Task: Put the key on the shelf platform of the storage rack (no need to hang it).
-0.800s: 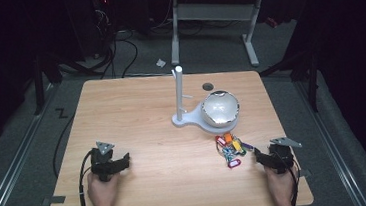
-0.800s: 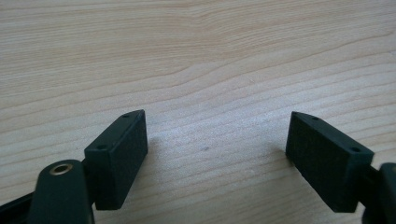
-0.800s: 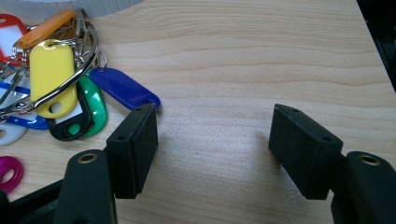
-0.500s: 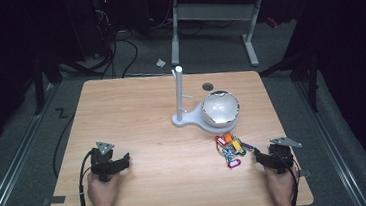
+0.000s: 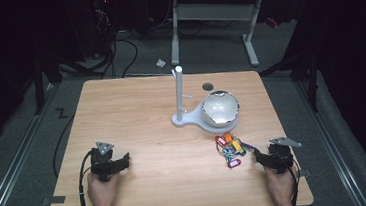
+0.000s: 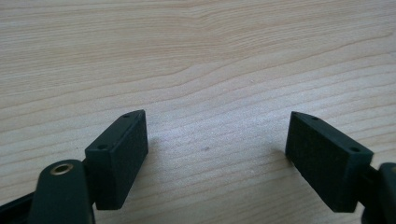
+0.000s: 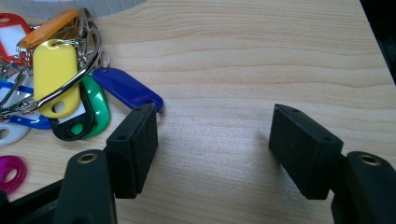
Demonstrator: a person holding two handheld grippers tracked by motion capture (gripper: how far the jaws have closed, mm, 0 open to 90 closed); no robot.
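A bunch of coloured key tags on a metal ring (image 5: 229,148) lies on the wooden table (image 5: 147,116), just in front of a white stand with a post and a shiny bowl (image 5: 219,110). My right gripper (image 5: 259,157) rests low on the table to the right of the tags, jaws wide open with bare wood between them. In the right gripper view (image 7: 212,149) the key tags (image 7: 56,88) lie at the upper left, a blue tag nearly touching the left fingertip (image 7: 135,144). My left gripper (image 5: 124,161) sits at the front left, open over bare wood (image 6: 215,158).
A dark round hole (image 5: 207,87) marks the tabletop behind the bowl. The table's right edge runs close to the right hand (image 5: 297,173). Cables and a desk frame (image 5: 213,15) stand on the dark floor beyond the table.
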